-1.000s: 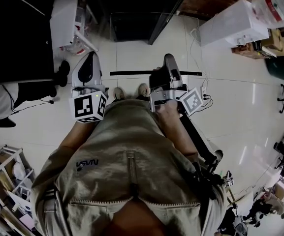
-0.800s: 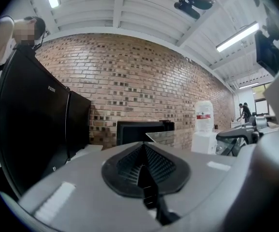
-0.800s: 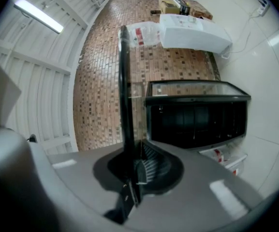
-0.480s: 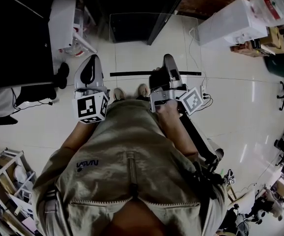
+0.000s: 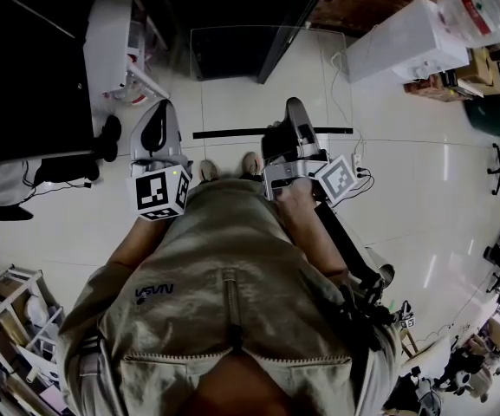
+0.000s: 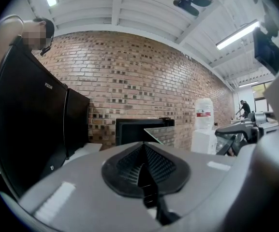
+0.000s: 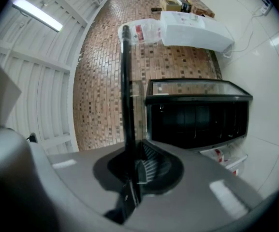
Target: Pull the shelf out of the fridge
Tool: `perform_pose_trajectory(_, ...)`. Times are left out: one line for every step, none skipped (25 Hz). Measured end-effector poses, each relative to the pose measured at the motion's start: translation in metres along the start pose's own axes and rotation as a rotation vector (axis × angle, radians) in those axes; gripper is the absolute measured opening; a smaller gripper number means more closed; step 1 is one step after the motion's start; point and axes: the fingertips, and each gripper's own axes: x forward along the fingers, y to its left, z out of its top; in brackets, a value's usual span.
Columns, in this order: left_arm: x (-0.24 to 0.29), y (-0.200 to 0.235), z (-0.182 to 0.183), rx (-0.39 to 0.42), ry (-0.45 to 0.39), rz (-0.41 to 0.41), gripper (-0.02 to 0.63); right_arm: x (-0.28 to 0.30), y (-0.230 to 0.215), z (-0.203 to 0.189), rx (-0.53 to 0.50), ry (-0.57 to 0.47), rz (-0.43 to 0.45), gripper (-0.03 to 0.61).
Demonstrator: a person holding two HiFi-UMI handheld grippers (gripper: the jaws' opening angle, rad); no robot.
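Shelf (image 7: 137, 110): glass, judged stiff, breakable; best held by dark edge strip (image 7: 125, 81).
Right gripper (image 7: 138, 170): jaws clamped on strip.
Left gripper (image 6: 144, 170): jaws together, empty.

Glossy white tile floor (image 5: 423, 198) under black fridge (image 7: 197, 115), water dispenser (image 5: 410, 37), loose cables (image 5: 334, 85).

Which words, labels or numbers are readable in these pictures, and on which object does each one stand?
"NASA", seen upside down, on the person's khaki shirt.
White brand word on the black cabinet: too small to read.
Red label on the clear water bottle: blurred, unreadable.
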Motion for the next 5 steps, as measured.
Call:
perform_pose_trajectory(0.0001,-0.0009,-0.0001,0.001,0.001,-0.002,0.006,-0.0001,-0.0003,0.0005,-0.001,0.000,-0.001,0.014)
perform_pose_trajectory(0.0001,-0.0016,-0.0003,0.001,0.001,-0.003,0.006,-0.0002,-0.0008,0.0011,-0.001,0.000,-0.002,0.014)
perform_pose_trajectory(0.0001,-0.0022,-0.0007,0.001,0.001,-0.004,0.006,-0.0004,-0.0013,0.0015,-0.002,0.000,-0.003,0.014)
perform_pose_trajectory(-0.0001,-0.0026,-0.0011,0.002,0.002,-0.005,0.006,-0.0005,-0.0017,0.0019,-0.002,0.000,-0.003,0.014)
perform_pose_trajectory(-0.0002,-0.0031,-0.0016,0.002,0.002,-0.006,0.006,-0.0007,-0.0022,0.0022,-0.002,0.000,-0.003,0.014)
